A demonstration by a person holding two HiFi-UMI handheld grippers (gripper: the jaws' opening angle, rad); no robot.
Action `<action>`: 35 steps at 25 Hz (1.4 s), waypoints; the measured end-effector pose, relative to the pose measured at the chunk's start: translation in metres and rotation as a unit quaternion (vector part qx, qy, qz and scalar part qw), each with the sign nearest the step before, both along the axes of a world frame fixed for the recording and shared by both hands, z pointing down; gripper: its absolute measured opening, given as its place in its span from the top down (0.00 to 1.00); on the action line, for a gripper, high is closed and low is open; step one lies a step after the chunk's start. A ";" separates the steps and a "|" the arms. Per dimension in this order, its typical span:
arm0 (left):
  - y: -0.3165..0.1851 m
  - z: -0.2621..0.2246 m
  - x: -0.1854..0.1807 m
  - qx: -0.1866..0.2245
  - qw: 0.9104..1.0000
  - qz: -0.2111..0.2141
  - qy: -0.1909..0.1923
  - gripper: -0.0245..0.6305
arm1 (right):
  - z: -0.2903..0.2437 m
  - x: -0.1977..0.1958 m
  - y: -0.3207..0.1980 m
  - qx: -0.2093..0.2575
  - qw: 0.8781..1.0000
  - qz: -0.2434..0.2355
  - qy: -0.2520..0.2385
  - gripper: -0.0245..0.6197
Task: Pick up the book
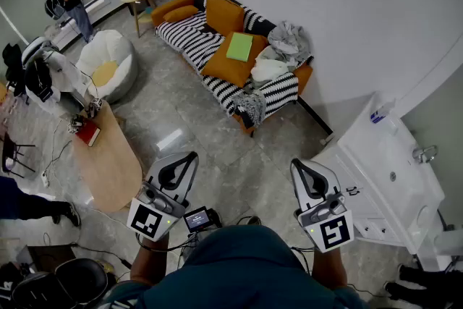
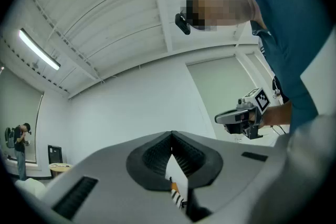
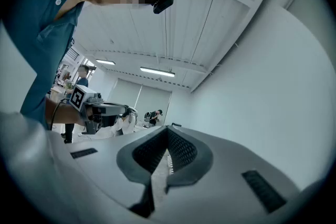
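A flat green book (image 1: 239,47) lies on a plump orange cushion (image 1: 230,67) on the sofa (image 1: 170,9), which is draped in a black-and-white striped throw (image 1: 189,36), well across the marbled grey floor. A small red book (image 1: 88,132) sits on the oval wooden table (image 1: 112,163) at left. Close to the body, both hands hold their claws roughly level, aimed toward the sofa. The left gripper (image 1: 191,155) and right gripper (image 1: 295,163) each have their ribbed dark jaws pressed together on nothing

Green bk (image 1: 239,47) flat on orange cushion (image 1: 230,66)
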State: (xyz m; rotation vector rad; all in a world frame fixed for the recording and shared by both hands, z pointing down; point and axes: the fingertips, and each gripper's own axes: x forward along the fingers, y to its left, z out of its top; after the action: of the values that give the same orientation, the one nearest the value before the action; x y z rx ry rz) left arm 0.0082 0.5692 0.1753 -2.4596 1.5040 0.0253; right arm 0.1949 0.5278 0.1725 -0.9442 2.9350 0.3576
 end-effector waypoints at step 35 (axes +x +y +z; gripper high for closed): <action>-0.026 0.017 0.047 -0.023 0.999 -0.029 -0.011 0.96 | 0.024 0.030 -0.042 -0.026 0.998 -0.049 -0.026 0.94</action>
State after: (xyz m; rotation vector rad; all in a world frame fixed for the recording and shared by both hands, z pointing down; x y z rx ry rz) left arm 0.0554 0.5432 0.1927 -2.4419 1.5831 -0.0470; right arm 0.2250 0.4855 0.1960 -0.7989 2.9424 0.2494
